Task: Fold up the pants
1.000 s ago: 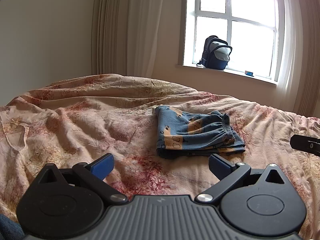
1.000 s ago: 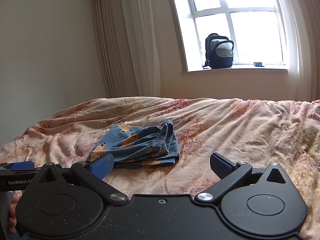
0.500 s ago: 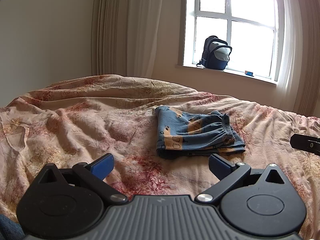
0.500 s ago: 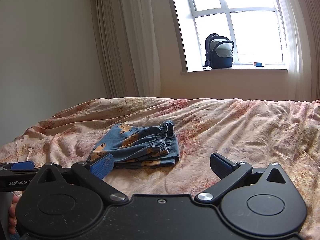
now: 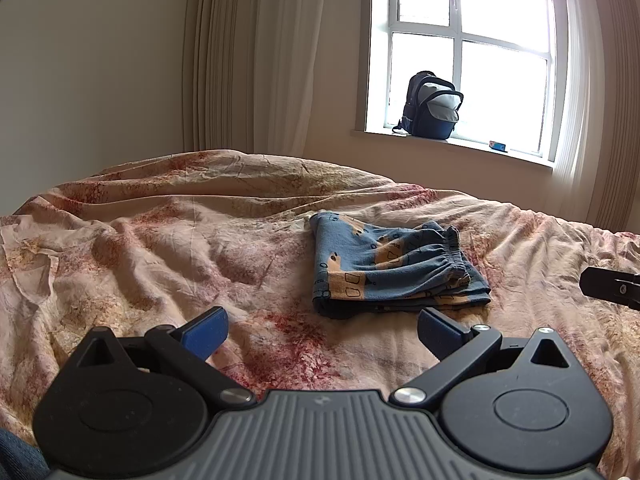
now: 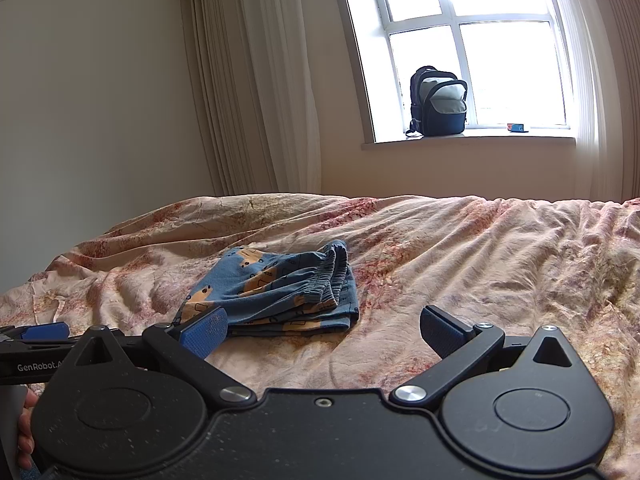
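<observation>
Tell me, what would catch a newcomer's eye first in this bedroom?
Probably the small folded blue pants with orange prints, lying in the middle of the rumpled pink floral bedspread. Next, the dark blue backpack standing on the sill of the bright window behind. In front, the open left gripper and open right gripper hold nothing.

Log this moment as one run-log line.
stage: fold looks done | pants: folded, on bed | left gripper: open, empty | right gripper: open, empty | both clear of pants
</observation>
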